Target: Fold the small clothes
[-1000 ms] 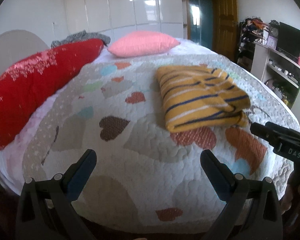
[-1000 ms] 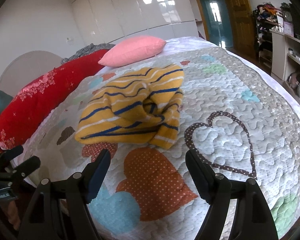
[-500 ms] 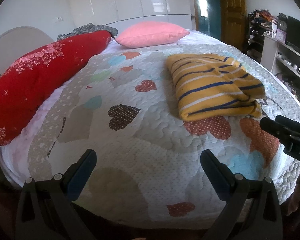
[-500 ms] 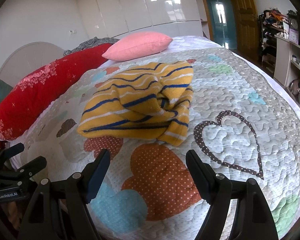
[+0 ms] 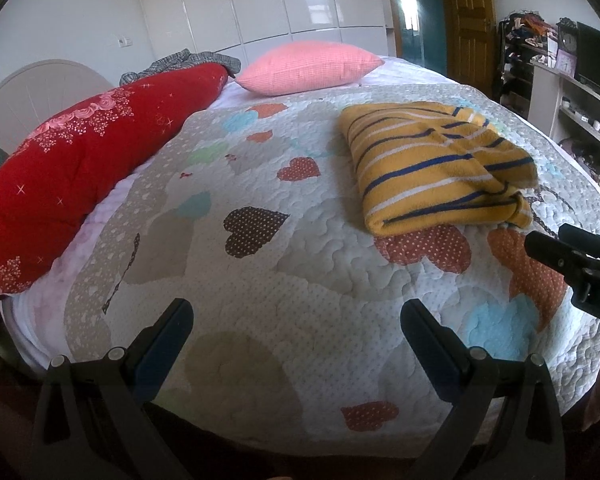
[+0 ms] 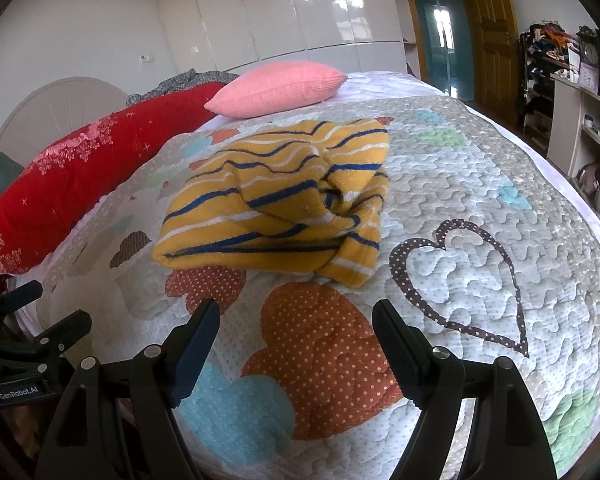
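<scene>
1. Yellow striped sweater (image 6: 276,204) lay folded into a rough bundle mid-quilt (image 6: 480,184), one cuff sticking out.
2. My right gripper (image 6: 296,332) & left gripper (image 5: 296,328): both spread wide, empty, near bed edge, well short of it.
3. Fold looked abt done; maybe tidy cuff.

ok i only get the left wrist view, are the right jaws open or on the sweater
observer: open. The right gripper has nothing between its jaws and hangs over the quilt, short of the sweater.
operator: is the sweater flat on its right side
observer: no, that side is bunched, and a cuff sticks out at the near corner.
operator: anything right of it
observer: only quilt, with a dotted heart outline close to the cuff.
</scene>
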The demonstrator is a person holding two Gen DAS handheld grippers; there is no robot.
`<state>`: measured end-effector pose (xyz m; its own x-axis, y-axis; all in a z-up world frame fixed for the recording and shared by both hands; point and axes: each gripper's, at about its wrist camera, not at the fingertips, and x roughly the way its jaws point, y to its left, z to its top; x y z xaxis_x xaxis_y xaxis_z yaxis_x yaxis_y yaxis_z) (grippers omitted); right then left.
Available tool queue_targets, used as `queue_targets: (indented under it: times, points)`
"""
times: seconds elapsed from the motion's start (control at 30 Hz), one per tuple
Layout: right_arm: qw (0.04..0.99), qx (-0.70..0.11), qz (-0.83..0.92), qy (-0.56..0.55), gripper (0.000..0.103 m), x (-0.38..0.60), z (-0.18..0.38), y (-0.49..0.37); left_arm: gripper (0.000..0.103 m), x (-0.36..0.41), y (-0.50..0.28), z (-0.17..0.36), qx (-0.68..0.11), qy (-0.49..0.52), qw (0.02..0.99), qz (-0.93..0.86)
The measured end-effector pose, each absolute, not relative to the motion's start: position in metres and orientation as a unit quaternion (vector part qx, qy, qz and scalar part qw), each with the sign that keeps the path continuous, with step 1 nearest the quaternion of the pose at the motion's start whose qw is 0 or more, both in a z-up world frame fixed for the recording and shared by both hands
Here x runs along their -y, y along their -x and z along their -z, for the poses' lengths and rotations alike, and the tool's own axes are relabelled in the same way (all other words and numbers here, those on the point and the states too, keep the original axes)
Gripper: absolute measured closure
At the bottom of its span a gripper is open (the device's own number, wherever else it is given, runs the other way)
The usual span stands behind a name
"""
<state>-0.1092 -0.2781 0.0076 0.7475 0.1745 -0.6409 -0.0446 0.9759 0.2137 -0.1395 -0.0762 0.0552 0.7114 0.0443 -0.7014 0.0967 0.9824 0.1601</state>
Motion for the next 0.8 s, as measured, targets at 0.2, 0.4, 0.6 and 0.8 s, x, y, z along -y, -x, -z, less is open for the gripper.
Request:
queue_targets:
  times: [0.2, 0.4, 0.6, 0.8]
  points:
    - [0.931, -0.349, -0.058, -0.090, 0.020, 0.278, -0.007, 0.108, 0.000, 0.076, 0.140, -0.054, -0.380, -0.090, 0.920, 0.017]
    - [0.932, -0.349, -0.056, -0.082, 0.019, 0.277, -0.007, 0.108, 0.000, 0.075, 0.140, -0.052, -0.385, -0.084, 0.919, 0.020]
    - [0.933, -0.349, -0.056, -0.069, 0.019, 0.272, -0.007, 0.109, 0.000, 0.073, 0.139, -0.051, -0.390, -0.073, 0.918, 0.026]
    - [0.933, -0.349, -0.059, -0.057, 0.019, 0.266, -0.007, 0.109, 0.000, 0.069, 0.136, -0.047, -0.400, -0.052, 0.914, 0.044]
